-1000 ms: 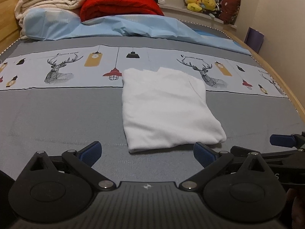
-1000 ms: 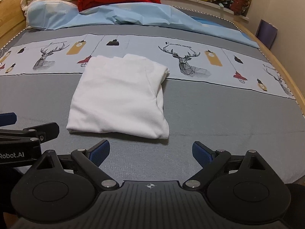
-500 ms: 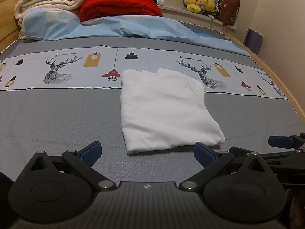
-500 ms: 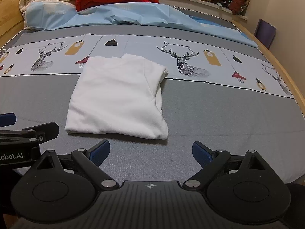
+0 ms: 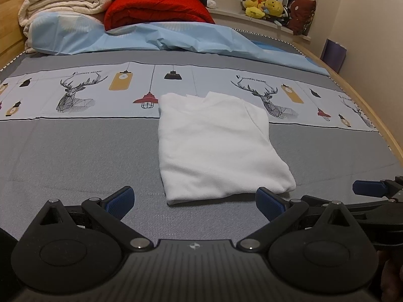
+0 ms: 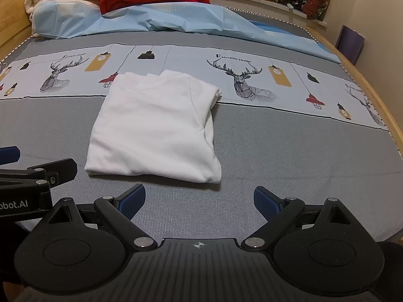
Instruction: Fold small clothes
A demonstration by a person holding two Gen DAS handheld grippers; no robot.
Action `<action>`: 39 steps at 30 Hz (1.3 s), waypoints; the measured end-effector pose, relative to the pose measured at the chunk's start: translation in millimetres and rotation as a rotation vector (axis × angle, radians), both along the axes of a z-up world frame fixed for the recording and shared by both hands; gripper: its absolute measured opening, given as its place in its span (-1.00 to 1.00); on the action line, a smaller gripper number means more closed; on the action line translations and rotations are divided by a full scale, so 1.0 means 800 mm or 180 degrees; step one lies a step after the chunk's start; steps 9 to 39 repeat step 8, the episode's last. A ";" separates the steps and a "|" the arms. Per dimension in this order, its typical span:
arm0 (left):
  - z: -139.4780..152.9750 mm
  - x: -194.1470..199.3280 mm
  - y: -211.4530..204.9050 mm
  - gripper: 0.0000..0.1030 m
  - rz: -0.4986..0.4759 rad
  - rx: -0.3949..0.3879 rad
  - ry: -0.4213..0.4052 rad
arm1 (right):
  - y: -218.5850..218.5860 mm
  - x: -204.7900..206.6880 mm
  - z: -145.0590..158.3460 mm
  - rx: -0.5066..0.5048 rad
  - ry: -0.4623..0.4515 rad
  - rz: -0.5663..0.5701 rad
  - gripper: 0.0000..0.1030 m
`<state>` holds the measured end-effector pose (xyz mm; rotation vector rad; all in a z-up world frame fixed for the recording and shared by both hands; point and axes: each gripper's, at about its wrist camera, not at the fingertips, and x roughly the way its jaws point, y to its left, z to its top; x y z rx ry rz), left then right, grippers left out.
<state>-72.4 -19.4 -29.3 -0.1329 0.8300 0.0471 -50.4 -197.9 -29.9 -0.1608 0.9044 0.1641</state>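
Observation:
A white garment (image 5: 216,146) lies folded into a rectangle on the grey bed cover; it also shows in the right wrist view (image 6: 156,128). My left gripper (image 5: 195,201) is open and empty, just short of the garment's near edge. My right gripper (image 6: 199,200) is open and empty, a little short of the garment's near right corner. The right gripper's blue fingertips (image 5: 367,188) show at the right edge of the left wrist view. The left gripper's fingertips (image 6: 8,154) show at the left edge of the right wrist view.
A crumpled light blue sheet (image 5: 161,37), a red quilt (image 5: 156,10) and cream blankets (image 5: 65,2) are piled at the head of the bed. Stuffed toys (image 5: 264,7) sit on a ledge behind. The wooden bed edge (image 5: 377,115) runs along the right.
Both grippers have drawn back slightly and risen, so the garment sits a little farther from the fingers. The garment has not moved.

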 end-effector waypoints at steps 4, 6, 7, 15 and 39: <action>0.000 0.000 0.000 0.99 -0.0002 0.0000 -0.0006 | 0.000 0.000 0.000 -0.0001 0.0000 -0.0001 0.81; 0.001 0.000 0.000 0.99 -0.0001 -0.0005 -0.0003 | 0.000 0.000 0.000 0.0001 0.0002 -0.0002 0.81; 0.001 0.000 0.000 0.99 0.0001 -0.0009 0.0002 | 0.000 0.000 0.000 0.0000 0.0001 0.0000 0.81; 0.001 0.001 0.001 0.99 0.0000 -0.0013 0.0005 | 0.000 0.000 0.000 -0.0001 0.0001 0.0000 0.81; 0.001 0.001 0.001 0.99 0.0000 -0.0013 0.0005 | 0.000 0.000 0.000 -0.0001 0.0001 0.0000 0.81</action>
